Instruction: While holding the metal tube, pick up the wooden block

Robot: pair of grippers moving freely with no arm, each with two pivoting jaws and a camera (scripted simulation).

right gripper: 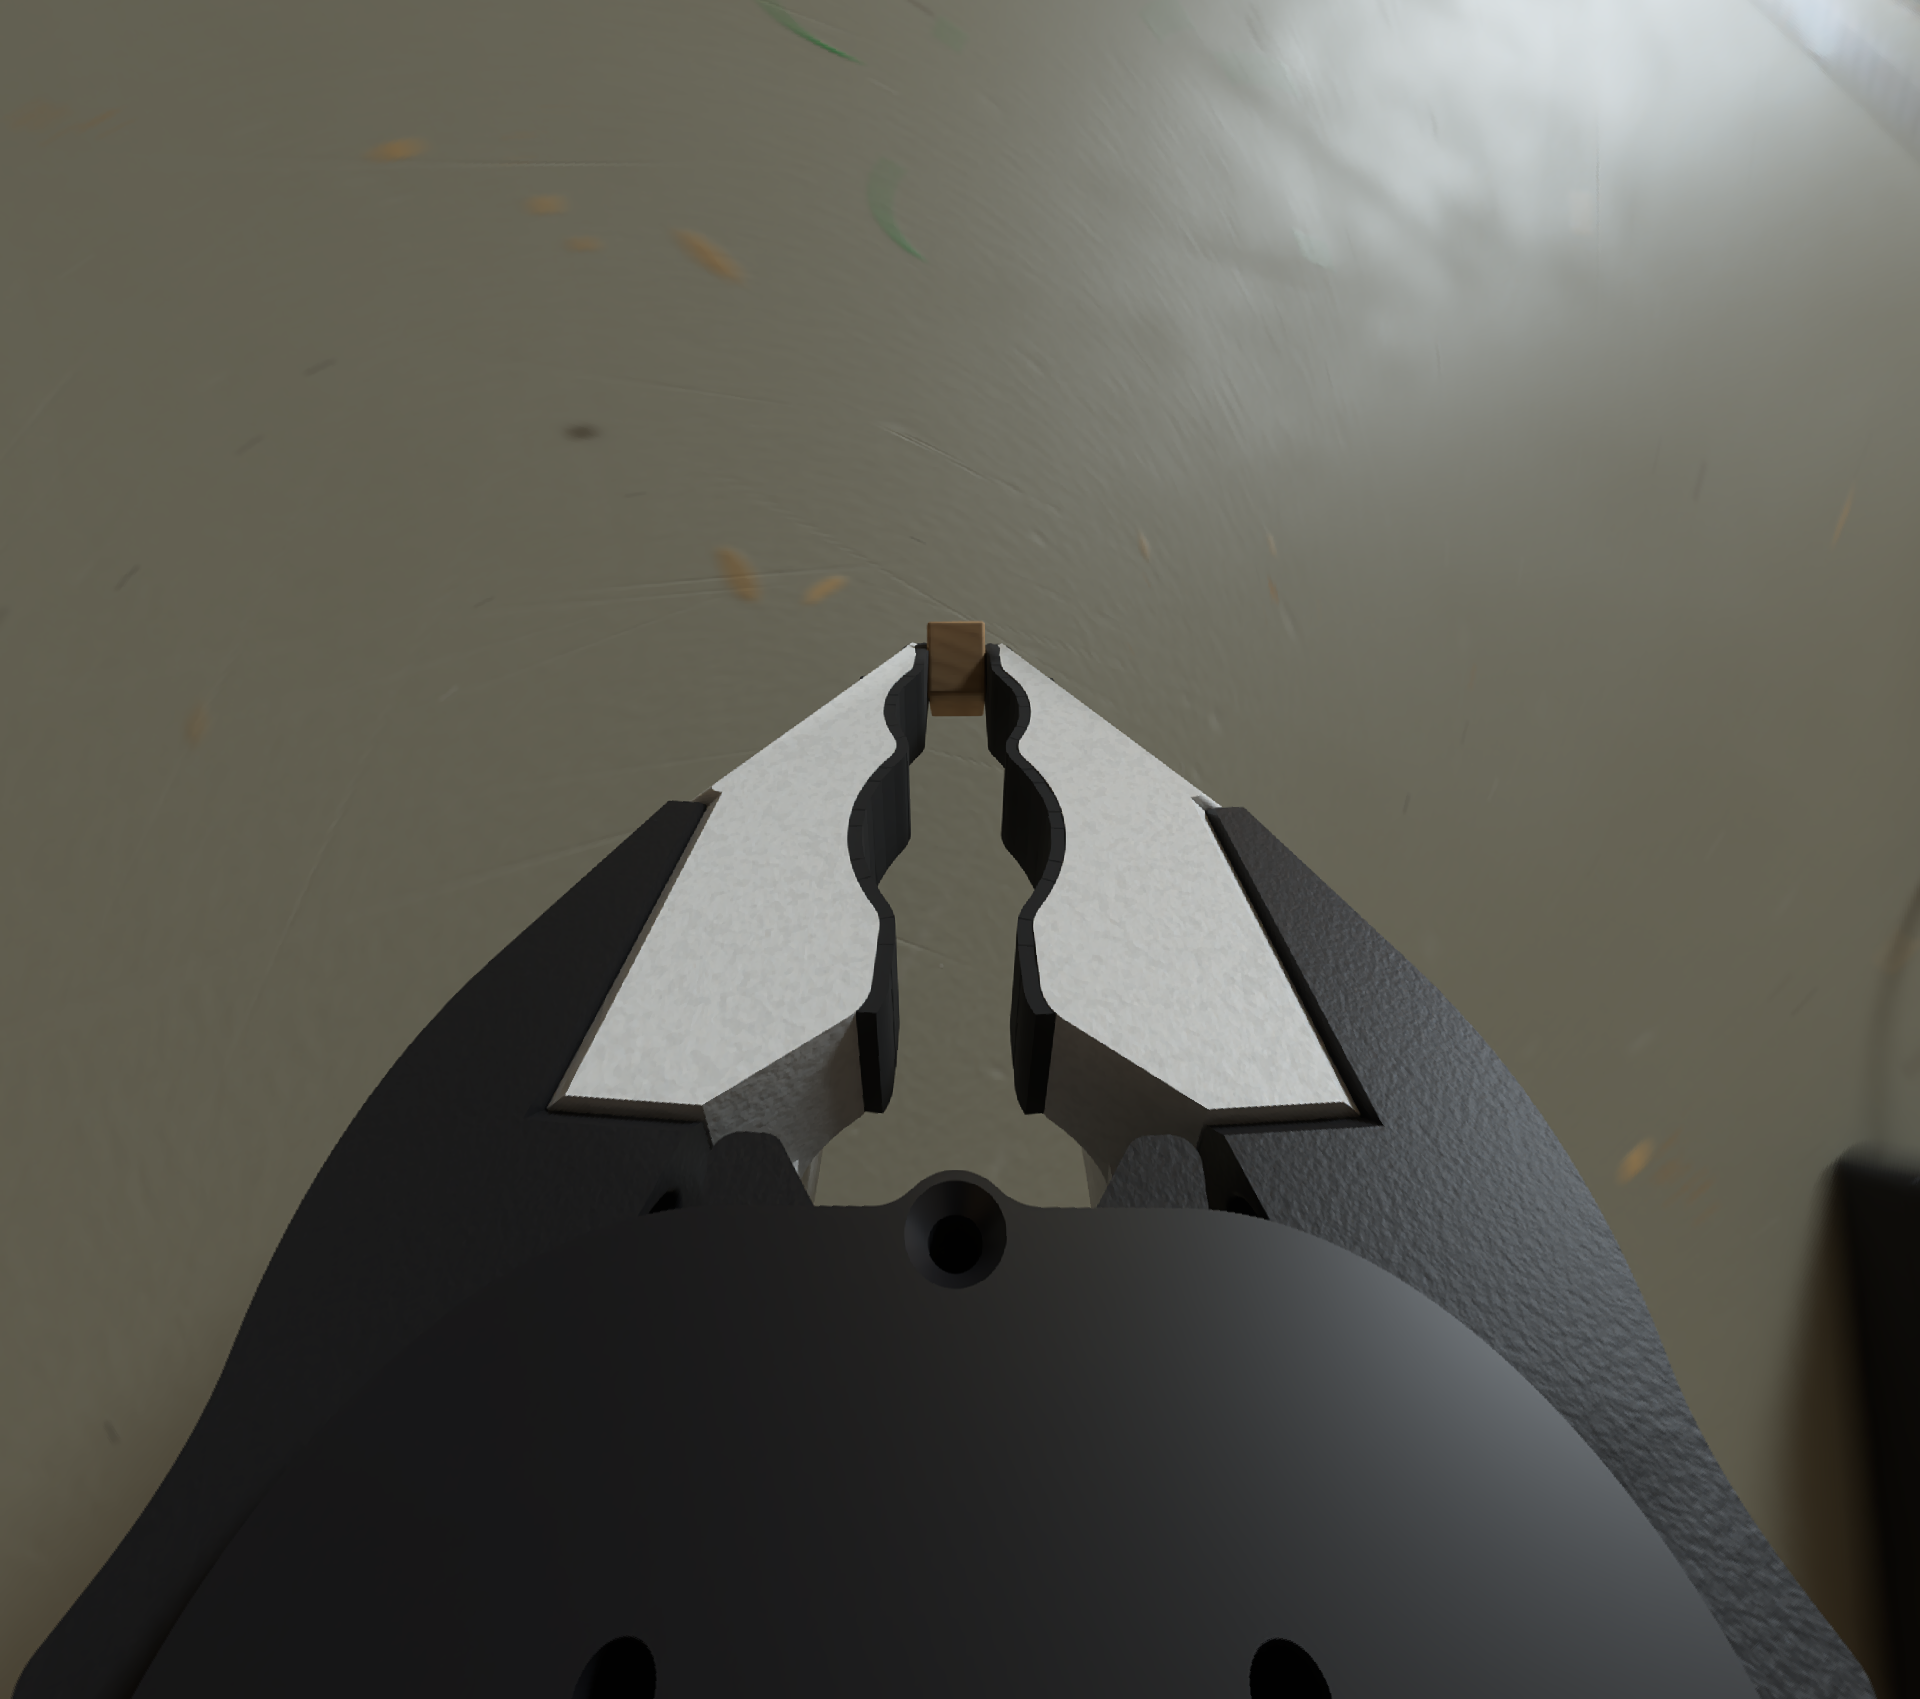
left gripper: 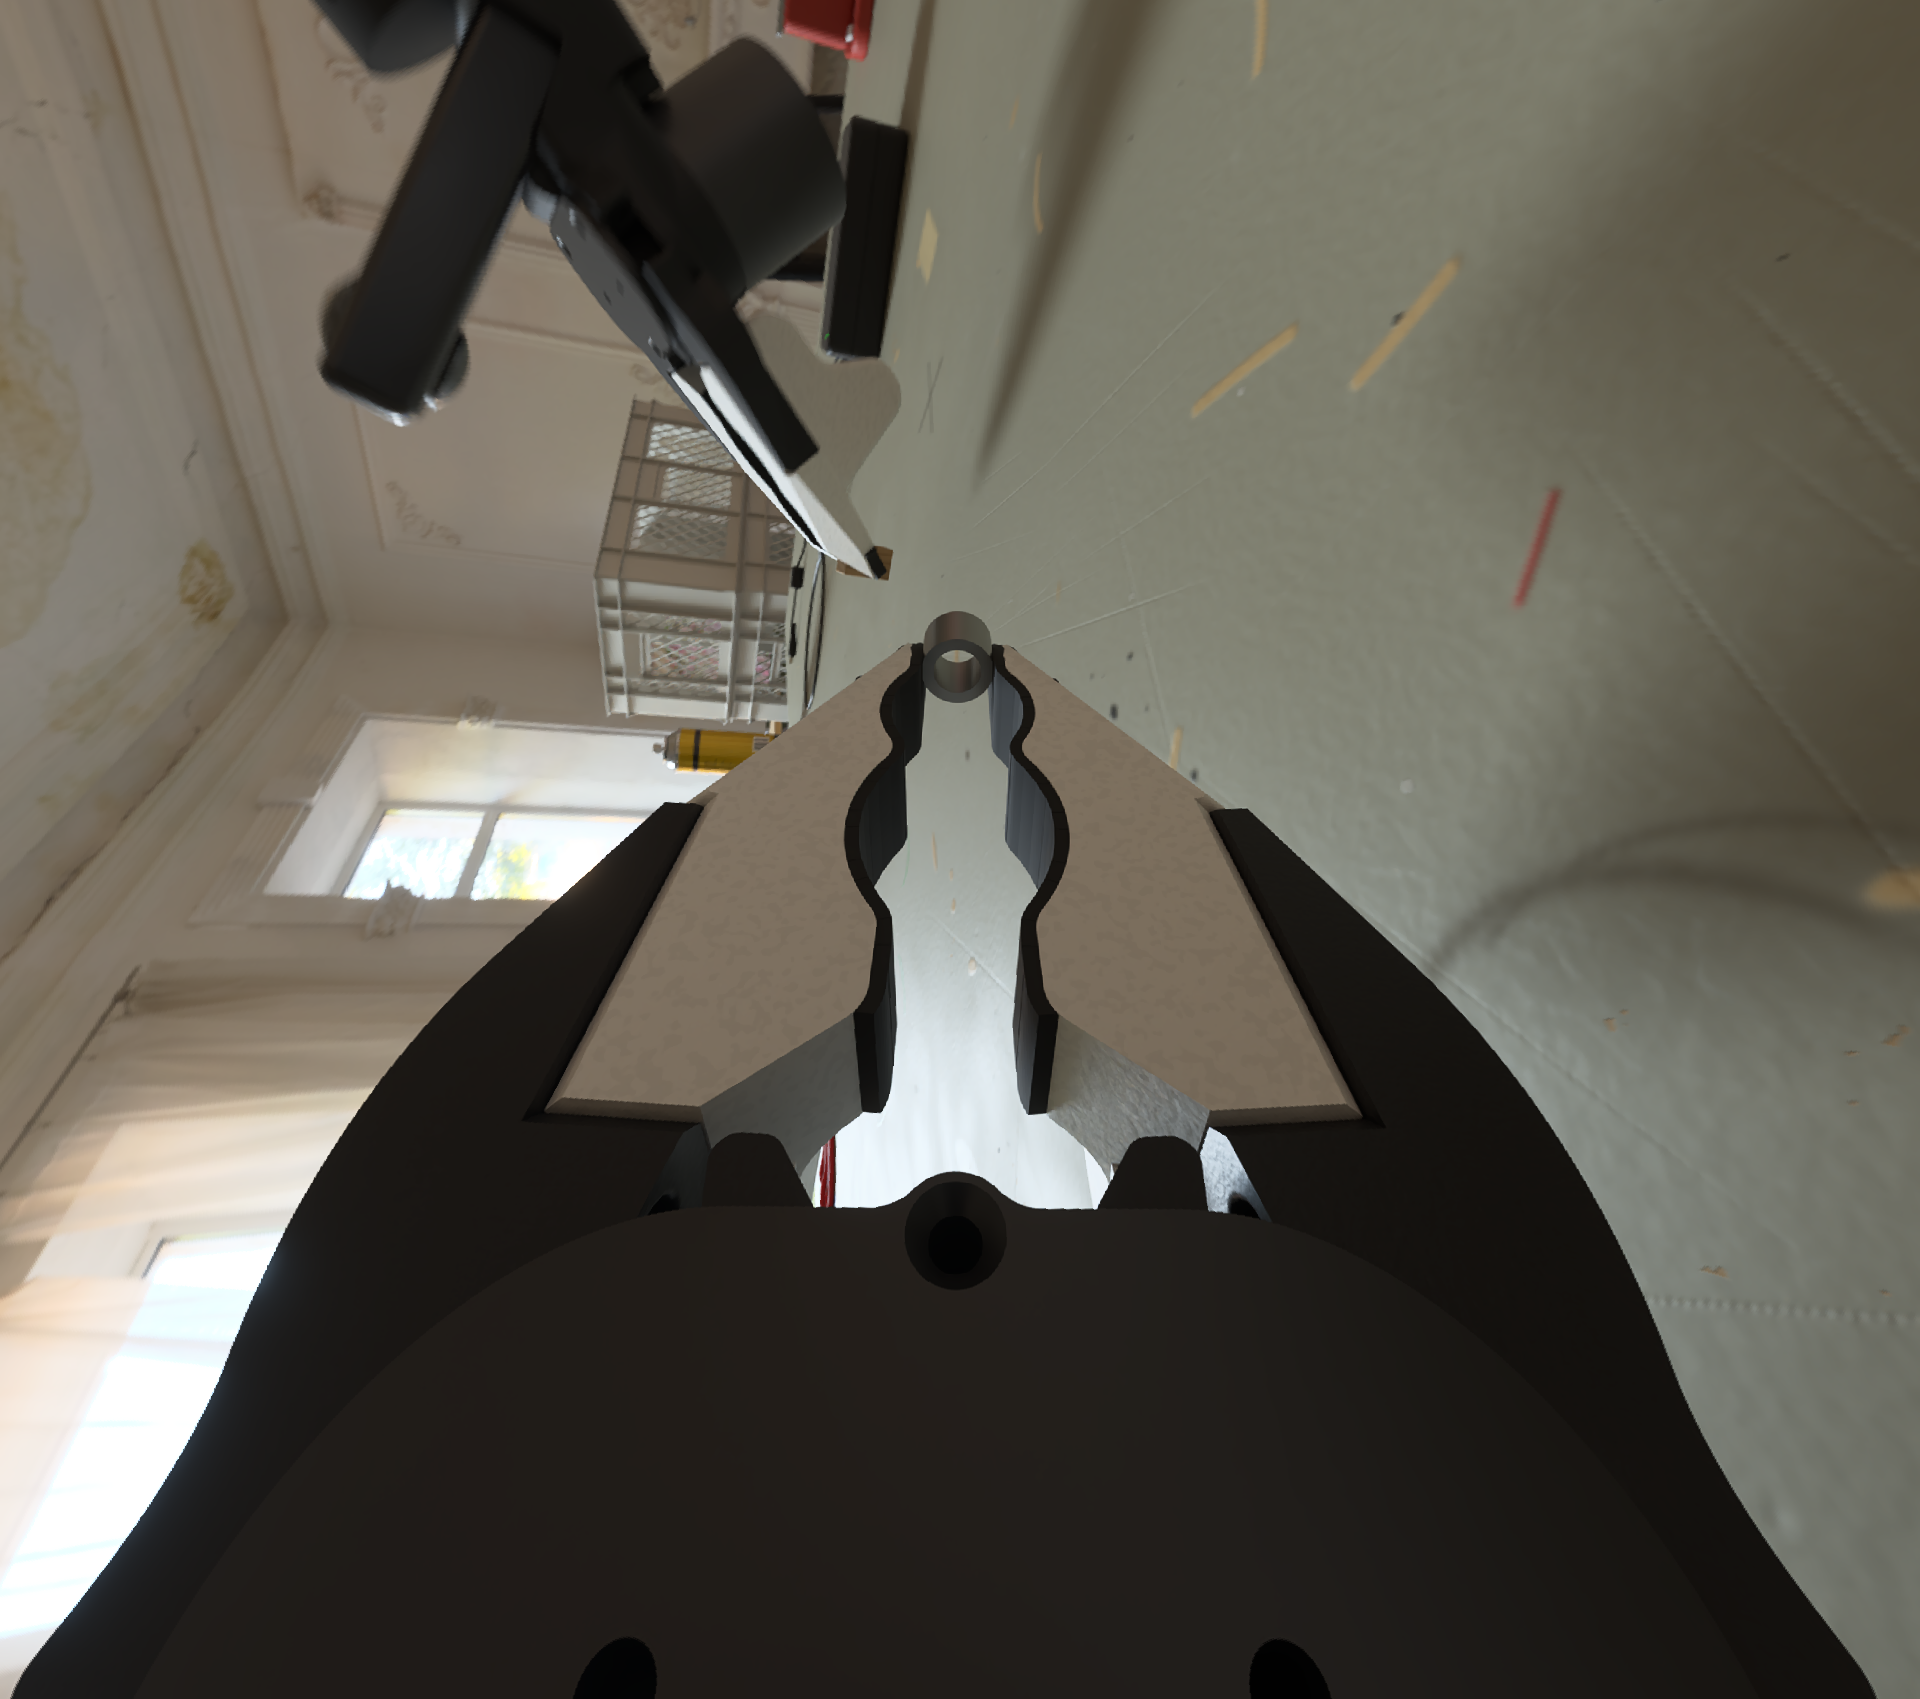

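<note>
Your left wrist view, rolled sideways, looks along the table (left gripper: 1455, 299) toward the right gripper (left gripper: 871, 563); your right wrist view faces the same tabletop closely.

Daylight is pouring through a white-framed window (left gripper: 457, 828) set in cream walls (left gripper: 135, 215) trimmed with ornate plaster moulding. A pale grey-green counter (left gripper: 1455, 610), flecked with coloured marks, is catching a soft sheen; a white mesh crate (left gripper: 696, 569) is sitting at its far edge.
</note>
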